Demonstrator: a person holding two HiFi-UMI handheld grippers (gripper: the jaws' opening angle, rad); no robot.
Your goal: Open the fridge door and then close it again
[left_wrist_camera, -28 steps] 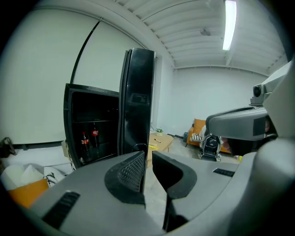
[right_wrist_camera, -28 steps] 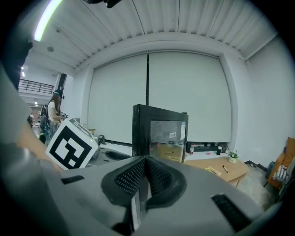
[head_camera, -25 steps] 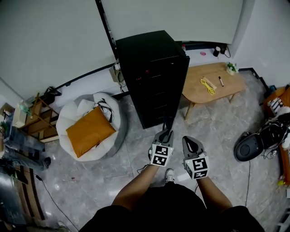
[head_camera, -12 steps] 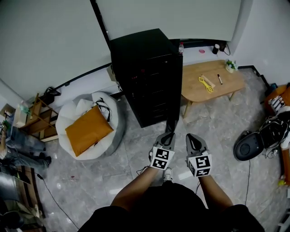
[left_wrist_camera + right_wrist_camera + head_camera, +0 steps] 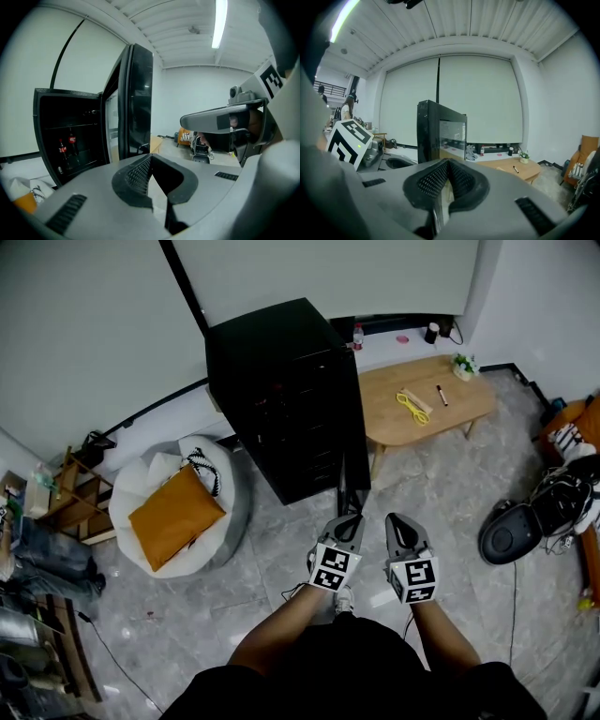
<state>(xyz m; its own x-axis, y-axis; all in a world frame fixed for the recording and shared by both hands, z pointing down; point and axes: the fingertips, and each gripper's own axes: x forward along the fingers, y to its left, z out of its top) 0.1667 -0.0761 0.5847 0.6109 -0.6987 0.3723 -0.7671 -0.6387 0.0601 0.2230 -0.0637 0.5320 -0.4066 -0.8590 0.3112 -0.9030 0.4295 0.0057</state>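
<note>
Half done — the fridge door (image 5: 138, 98) stands open, closing remains; left gripper (image 5: 351, 520) and right gripper (image 5: 395, 520) are pinched together, empty.

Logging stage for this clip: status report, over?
Jaws together, nothing held: left gripper, right gripper. The fridge door stands open, bottles visible inside; left gripper near its edge. A wooden table beside door, not touching.

The tall black fridge (image 5: 272, 390) stands upright by the wall, its glass-fronted door (image 5: 138, 108) swung wide open, baring a dark interior with two red-labelled bottles (image 5: 66, 145).
</note>
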